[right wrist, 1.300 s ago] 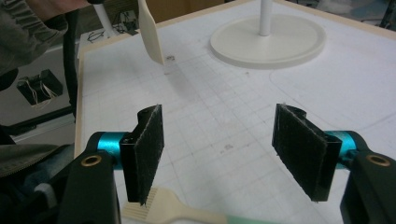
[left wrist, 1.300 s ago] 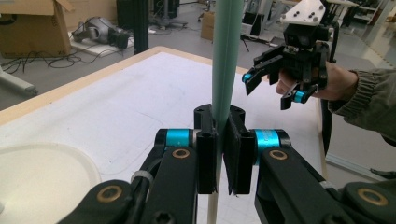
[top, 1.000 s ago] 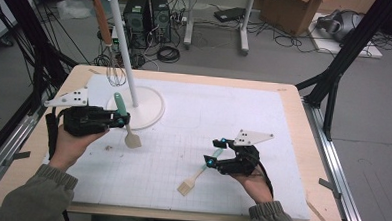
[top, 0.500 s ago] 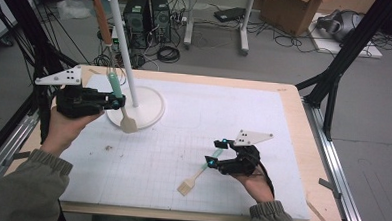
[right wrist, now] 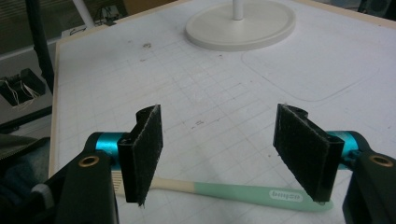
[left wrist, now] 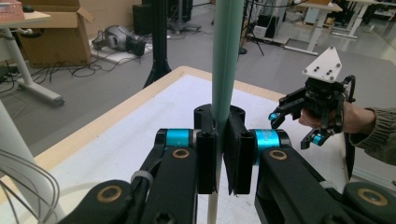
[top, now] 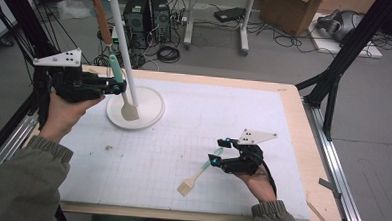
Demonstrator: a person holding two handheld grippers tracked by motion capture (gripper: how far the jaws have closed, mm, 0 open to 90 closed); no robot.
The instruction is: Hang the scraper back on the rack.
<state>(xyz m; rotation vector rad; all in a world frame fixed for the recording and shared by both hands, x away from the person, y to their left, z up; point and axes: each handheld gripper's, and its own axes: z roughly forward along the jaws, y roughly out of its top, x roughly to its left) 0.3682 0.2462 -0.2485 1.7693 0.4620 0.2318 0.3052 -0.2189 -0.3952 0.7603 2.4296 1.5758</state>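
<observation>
Spatula [left wrist: 227, 56] sits clamped upright in the left gripper [left wrist: 223, 154]; right gripper [right wrist: 229, 140] jaws stand apart above a second spatula [right wrist: 243, 191] lying flat.

The held spatula [left wrist: 227, 56] is cut off at the top edge; its blade is hidden.

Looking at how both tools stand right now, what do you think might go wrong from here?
The left tool is shut on the green-handled spatula beside the white stand; the blade may knock its pole. The right tool is open over the second spatula lying flat; closing could push it aside.
</observation>
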